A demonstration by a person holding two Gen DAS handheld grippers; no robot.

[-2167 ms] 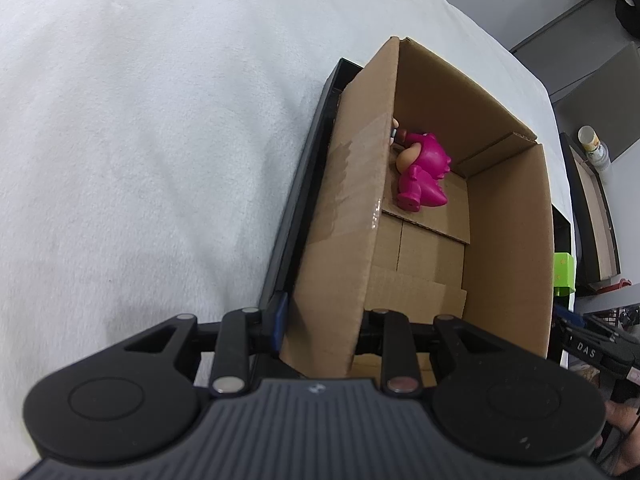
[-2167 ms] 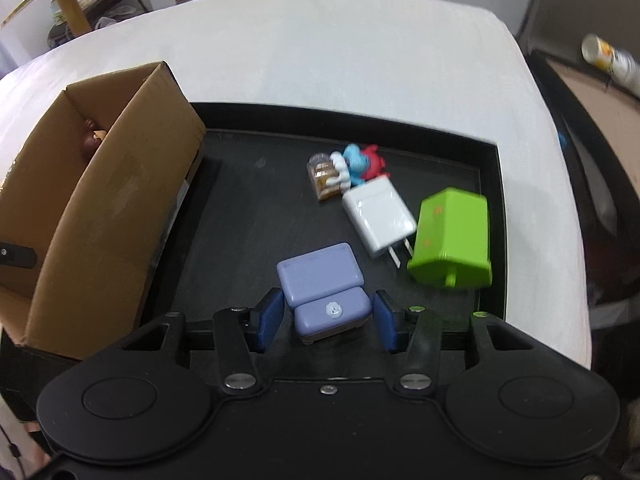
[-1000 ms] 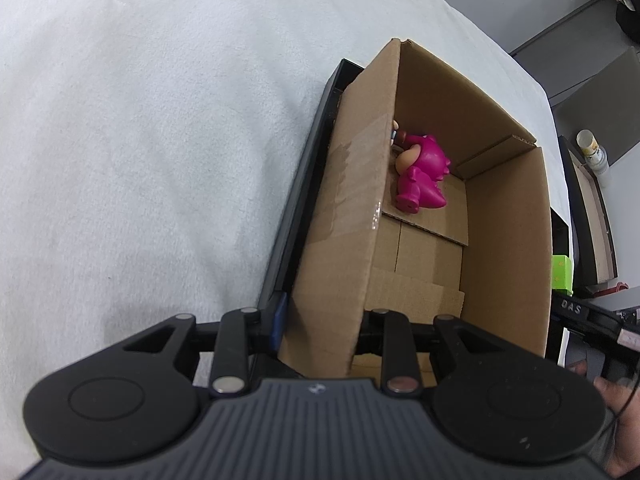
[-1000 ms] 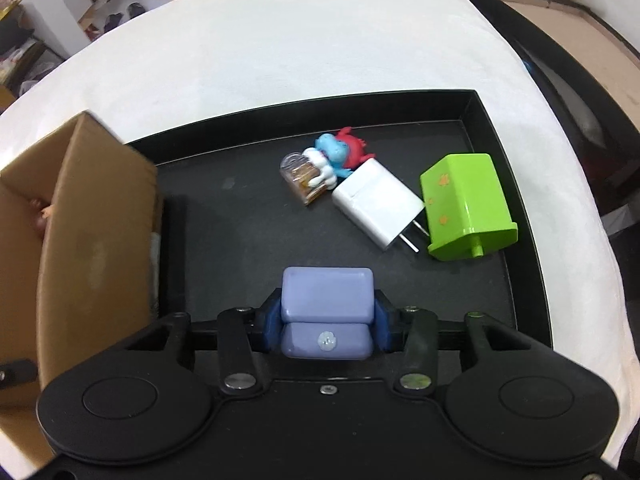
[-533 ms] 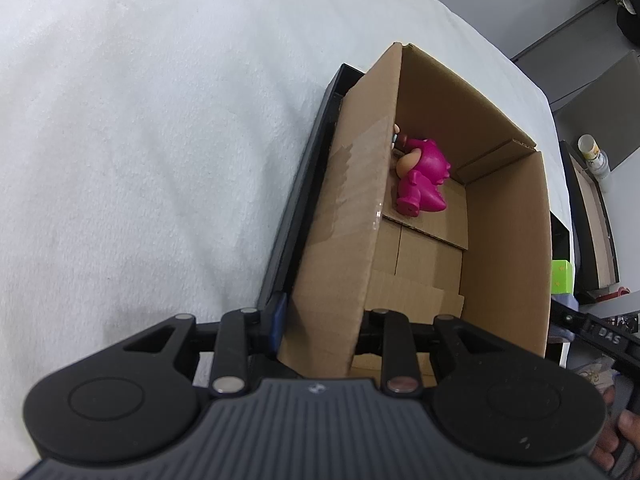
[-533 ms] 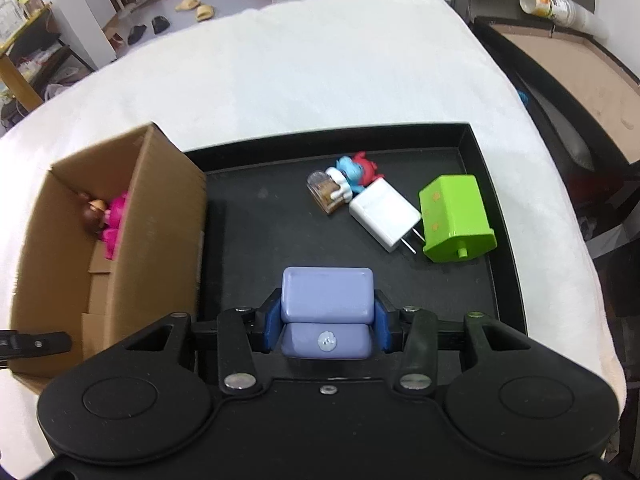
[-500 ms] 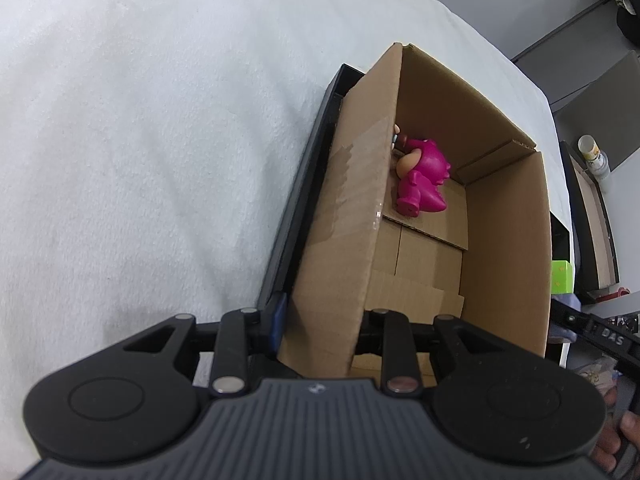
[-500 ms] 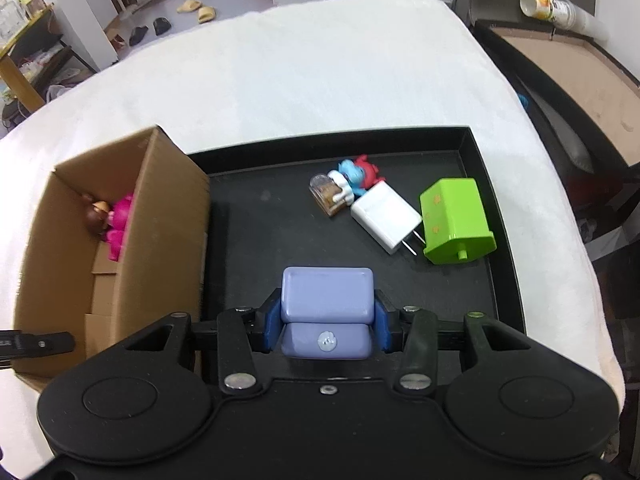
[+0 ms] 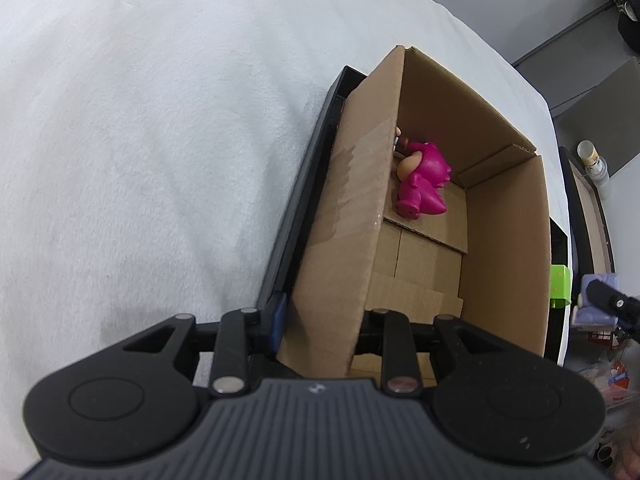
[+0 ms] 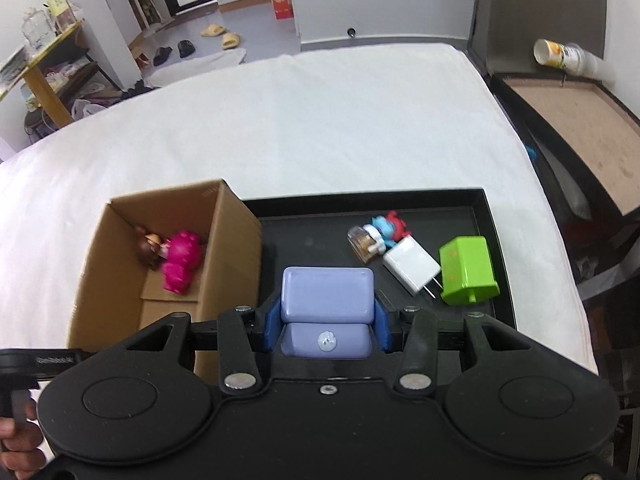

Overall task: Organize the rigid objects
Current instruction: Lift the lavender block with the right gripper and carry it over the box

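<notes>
Right tool [image 10: 327, 322]: clamped on a purple toy sofa [image 10: 327, 294], blue pads [image 10: 273, 323] pressing both sides, sofa up in the air above the black tray [image 10: 490, 216]. Same sofa [image 9: 598, 300] seen small at the right edge of the left view, partly hidden by the right tool.

Left tool [image 9: 320, 322]: pinched shut on the near wall of the cardboard box [image 9: 352, 216], one finger outside, one inside (blue pad [image 9: 279, 318] showing on the outside). Box standing open on the left end of the tray.

Inside the box, at the far end: a pink toy figure [image 10: 181, 262] lying down, with a little brown-haired doll [image 10: 149, 249] just beside it, touching or almost touching. Hard to tell more about the doll in the left view, mostly hidden by the wall.

On the tray, to the right of the box: a small clear jar [image 10: 362, 245], a blue and red toy figure [image 10: 389, 226], a white plug charger [image 10: 412, 270] with its prongs pointing at the near rim, and a green toy house [image 10: 467, 270] on its side. Jar, figure and charger bunched close together; green house just beside the charger.

Tray resting on a white fuzzy blanket [image 10: 320, 120] (soft like a bed). A hand [image 10: 18, 452] at the bottom left corner of the right view, holding the left tool's handle.
</notes>
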